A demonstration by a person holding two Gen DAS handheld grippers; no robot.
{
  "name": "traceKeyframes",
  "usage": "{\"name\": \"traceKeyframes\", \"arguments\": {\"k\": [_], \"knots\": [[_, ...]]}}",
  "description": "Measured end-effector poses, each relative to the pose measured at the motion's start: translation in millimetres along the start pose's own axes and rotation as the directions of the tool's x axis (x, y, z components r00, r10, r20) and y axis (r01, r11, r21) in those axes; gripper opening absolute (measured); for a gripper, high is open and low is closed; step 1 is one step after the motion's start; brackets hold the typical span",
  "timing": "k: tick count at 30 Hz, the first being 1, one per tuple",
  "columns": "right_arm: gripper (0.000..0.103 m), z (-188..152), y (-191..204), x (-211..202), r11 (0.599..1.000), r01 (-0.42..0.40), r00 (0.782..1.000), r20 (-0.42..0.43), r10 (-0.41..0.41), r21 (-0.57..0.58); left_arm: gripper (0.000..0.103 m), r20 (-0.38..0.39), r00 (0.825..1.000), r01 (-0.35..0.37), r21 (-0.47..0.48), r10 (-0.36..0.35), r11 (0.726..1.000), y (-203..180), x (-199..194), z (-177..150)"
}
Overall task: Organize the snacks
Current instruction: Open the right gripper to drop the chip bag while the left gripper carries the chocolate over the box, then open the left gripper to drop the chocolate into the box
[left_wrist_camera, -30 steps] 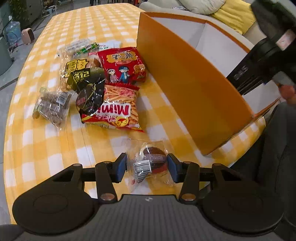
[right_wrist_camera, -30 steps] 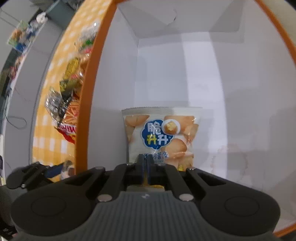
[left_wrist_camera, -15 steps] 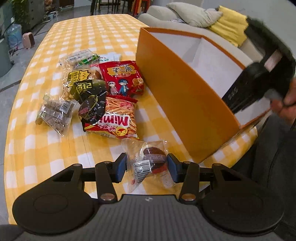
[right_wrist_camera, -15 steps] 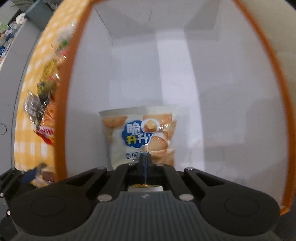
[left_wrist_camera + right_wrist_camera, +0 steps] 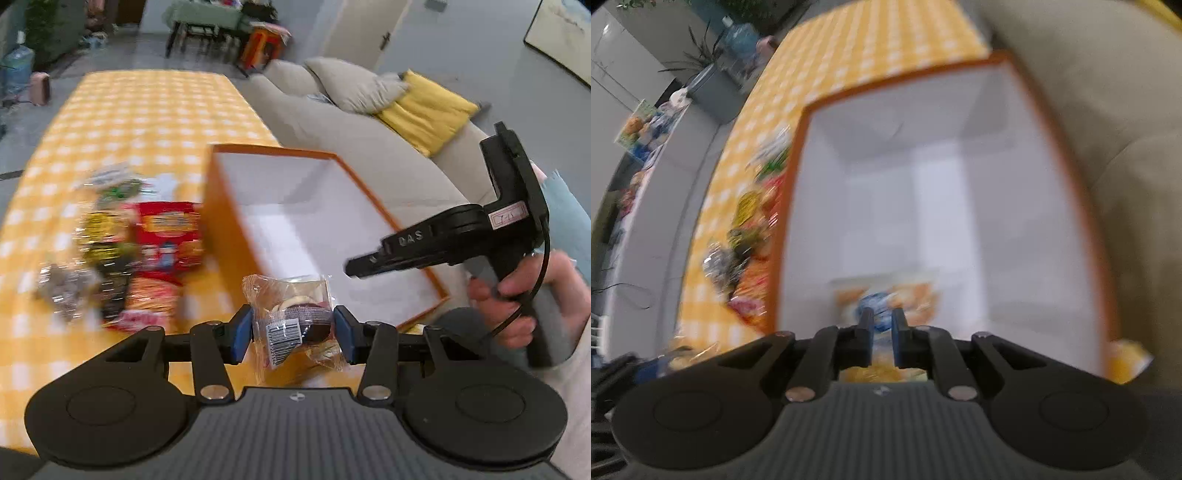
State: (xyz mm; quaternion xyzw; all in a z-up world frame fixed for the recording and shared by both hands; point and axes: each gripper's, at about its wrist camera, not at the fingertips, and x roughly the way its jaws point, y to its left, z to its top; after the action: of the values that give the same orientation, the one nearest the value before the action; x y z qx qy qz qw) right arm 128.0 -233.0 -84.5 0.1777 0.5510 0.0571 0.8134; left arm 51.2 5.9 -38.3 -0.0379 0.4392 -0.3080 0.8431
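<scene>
Crinkly clear-wrapped snack [image 5: 295, 321] sits pinched between left tool [image 5: 293, 332] blue pads [image 5: 242, 334].

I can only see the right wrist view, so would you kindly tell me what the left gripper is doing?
Observer: The left gripper is shut on a clear-wrapped dark round cake, pinched between its blue pads.
Operator: Thank you. Is that snack stowed yet?
Observer: No. It hangs in front of the near end of the orange cardboard box, and as far as I can tell it is still outside the white interior.
</scene>
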Motion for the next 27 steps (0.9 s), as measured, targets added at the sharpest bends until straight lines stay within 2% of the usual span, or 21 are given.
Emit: {"name": "traceKeyframes", "arguments": {"k": [2,4,6,9,12,13,15,17,21,23,27], "knots": [[0.008,-1.5,-16.9,-10.3,0.999,-0.010,0.998,0.065,0.008,0.030,0.053,-0.023,1.000,0.018,-0.011,-0.019,1.000,-16.9,16.6,11.0],[0.009,-2.9,-37.9,-23.4,0.996,-0.058,0.988,0.144,0.049,0.061,0.053,-0.043,0.998,0.039,-0.030,-0.040,0.999,-30.3,35.9,19.8],[0.009,-5.2,-54.3,-34.0,0.991,-0.093,0.978,0.194,0.073,0.101,0.053,-0.093,0.995,0.023,-0.050,-0.028,0.998,-38.8,61.0,26.6],[0.009,-6.8,-74.0,-53.7,0.986,-0.116,0.960,0.269,0.081,0.118,0.053,-0.189,0.982,-0.010,-0.091,-0.007,0.996,-44.8,96.0,30.3],[0.011,-9.8,-88.2,-69.5,0.979,-0.166,0.936,0.331,0.117,0.122,0.053,-0.221,0.975,-0.030,-0.096,0.008,0.995,-50.9,117.2,25.8],[0.016,-10.6,-93.2,-71.6,0.973,-0.189,0.929,0.344,0.135,0.129,0.053,-0.231,0.973,-0.044,-0.089,0.023,0.995,-53.5,123.1,25.3],[0.021,-8.3,-97.3,-69.1,0.968,-0.210,0.926,0.345,0.152,0.137,0.053,-0.276,0.959,-0.078,-0.071,0.056,0.994,-57.7,140.4,24.8],[0.021,-7.1,-99.1,-58.8,0.967,-0.207,0.935,0.322,0.151,0.147,0.053,-0.321,0.944,-0.102,-0.068,0.075,0.993,-59.8,153.6,24.3],[0.021,-8.2,-105.6,-56.2,0.970,-0.191,0.949,0.280,0.143,0.153,0.053,-0.360,0.928,-0.132,-0.073,0.097,0.989,-62.4,164.0,18.6],[0.021,-9.4,-106.4,-54.9,0.971,-0.188,0.950,0.278,0.142,0.148,0.053,-0.361,0.927,-0.135,-0.071,0.100,0.988,-62.6,165.5,16.0],[0.021,-7.1,-108.5,-50.0,0.966,-0.196,0.951,0.271,0.146,0.168,0.054,-0.328,0.938,-0.144,-0.069,0.114,0.987,-63.0,162.7,13.1]]}}
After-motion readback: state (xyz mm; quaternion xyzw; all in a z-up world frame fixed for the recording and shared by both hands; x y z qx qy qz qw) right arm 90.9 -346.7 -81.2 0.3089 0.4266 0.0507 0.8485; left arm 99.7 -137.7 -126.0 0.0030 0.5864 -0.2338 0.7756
